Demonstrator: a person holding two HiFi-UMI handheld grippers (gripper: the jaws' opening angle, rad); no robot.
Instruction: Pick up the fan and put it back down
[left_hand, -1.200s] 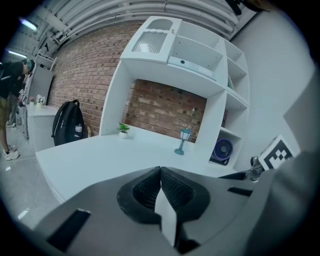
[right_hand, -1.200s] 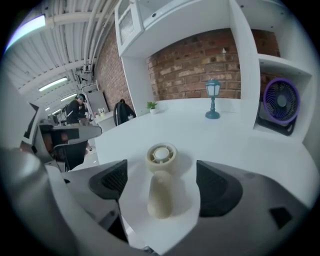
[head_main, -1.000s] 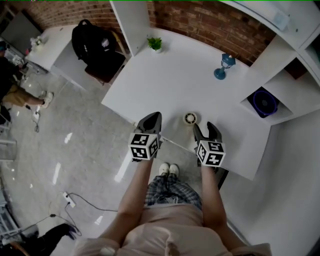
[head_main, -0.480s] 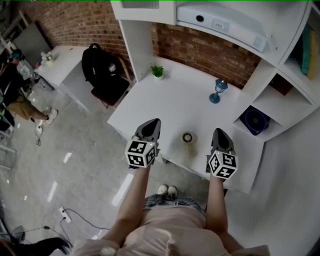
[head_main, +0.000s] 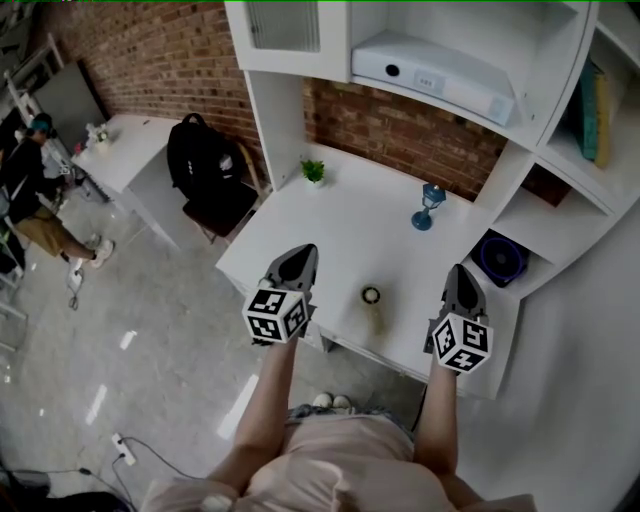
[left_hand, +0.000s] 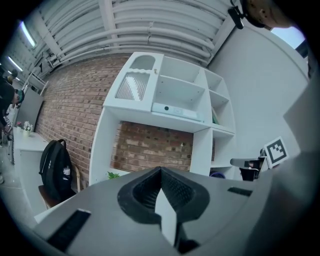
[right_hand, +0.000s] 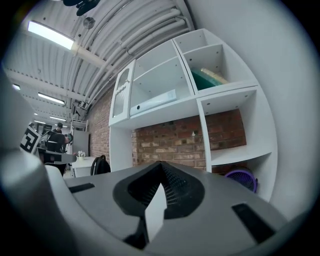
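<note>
The fan (head_main: 500, 258) is small, round and purple, and stands in the low shelf cubby to the right of the white desk (head_main: 340, 225). The right gripper view shows the fan (right_hand: 241, 178) low at the right, beyond the jaws. My right gripper (head_main: 462, 283) hangs over the desk's right front corner, just left of and nearer than the cubby, shut with nothing in it. My left gripper (head_main: 293, 262) is at the desk's front left edge, far from the fan, shut and empty too. Both point level at the shelving.
On the desk are a small round object (head_main: 371, 296), a blue stemmed lamp (head_main: 429, 205) and a little green plant (head_main: 313, 171). A white box (head_main: 430, 65) and books (head_main: 590, 100) sit on upper shelves. A black backpack (head_main: 203, 158) rests on a chair; a person (head_main: 30, 190) stands far left.
Both grippers have risen from desk level. The right one has shifted right toward the shelf cubby and its jaws have closed. The head view has tilted up, showing more shelving.
</note>
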